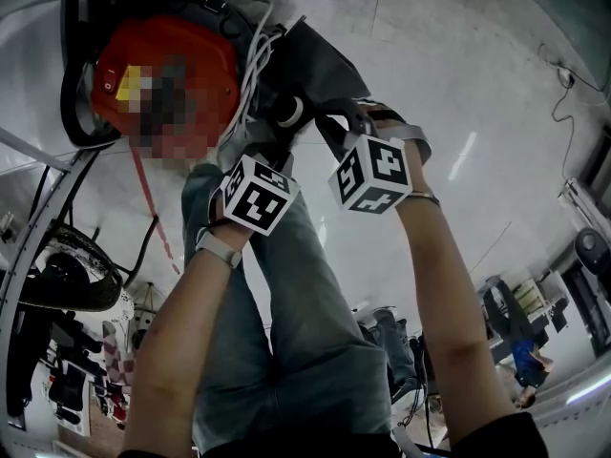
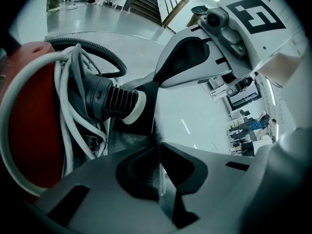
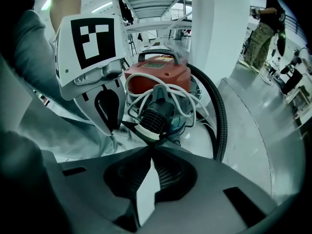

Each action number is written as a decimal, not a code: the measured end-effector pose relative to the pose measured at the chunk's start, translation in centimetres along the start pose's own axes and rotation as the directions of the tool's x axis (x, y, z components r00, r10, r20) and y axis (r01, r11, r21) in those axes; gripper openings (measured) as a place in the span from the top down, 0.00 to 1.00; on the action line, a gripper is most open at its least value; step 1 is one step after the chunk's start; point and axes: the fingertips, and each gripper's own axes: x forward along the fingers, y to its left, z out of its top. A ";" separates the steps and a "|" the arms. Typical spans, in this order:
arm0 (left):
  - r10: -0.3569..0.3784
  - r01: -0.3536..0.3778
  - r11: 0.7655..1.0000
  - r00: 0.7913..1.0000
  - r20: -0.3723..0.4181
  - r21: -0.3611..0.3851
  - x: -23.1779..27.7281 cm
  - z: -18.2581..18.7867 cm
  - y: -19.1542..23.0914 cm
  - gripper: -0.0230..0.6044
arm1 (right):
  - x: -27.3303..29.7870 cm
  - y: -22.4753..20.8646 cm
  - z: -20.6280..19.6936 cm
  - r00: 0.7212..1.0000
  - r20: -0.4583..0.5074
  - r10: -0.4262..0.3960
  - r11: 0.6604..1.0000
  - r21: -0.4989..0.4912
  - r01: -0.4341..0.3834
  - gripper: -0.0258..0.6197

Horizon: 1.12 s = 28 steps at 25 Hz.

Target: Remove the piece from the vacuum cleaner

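Note:
The red vacuum cleaner [image 1: 167, 70] sits on the floor with white cable [image 2: 68, 106] coiled on it. A black ribbed hose connector with a white ring [image 2: 114, 101] plugs into a dark grey dust bag [image 1: 320, 70]. My left gripper [image 2: 158, 147] is shut on the bag's thin fuzzy edge just below the connector. Opposite it, my right gripper [image 3: 148, 149] has its tips pinched together on the bag's dark edge right in front of the white ring [image 3: 146, 130]. In the head view both marker cubes, left [image 1: 258, 197] and right [image 1: 374, 175], hide the jaws.
A black corrugated hose [image 3: 219, 111] curves round the vacuum's right side. The person's jeans-clad legs [image 1: 305, 332] stand just behind the grippers. A metal frame and a dark wheel [image 1: 67, 275] lie at the left. Other people stand far off on the shiny floor [image 3: 265, 28].

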 end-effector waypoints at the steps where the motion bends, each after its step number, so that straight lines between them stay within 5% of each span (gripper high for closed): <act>1: 0.002 -0.002 1.000 1.000 0.001 0.001 0.0 0.0 0.0 0.90 | 0.0 0.0 0.0 1.000 0.001 -0.003 1.000 -0.006 0.003 0.88; 16: 0.012 -0.012 1.000 1.000 -0.012 0.025 0.3 0.3 0.2 0.90 | 0.5 -0.8 0.5 0.997 -0.026 -0.077 0.954 -0.293 0.066 0.80; 28: 0.000 0.000 1.000 1.000 -0.022 0.020 0.5 0.2 0.4 0.90 | 1.6 0.1 0.8 0.997 -0.035 -0.069 0.872 -0.487 0.043 0.80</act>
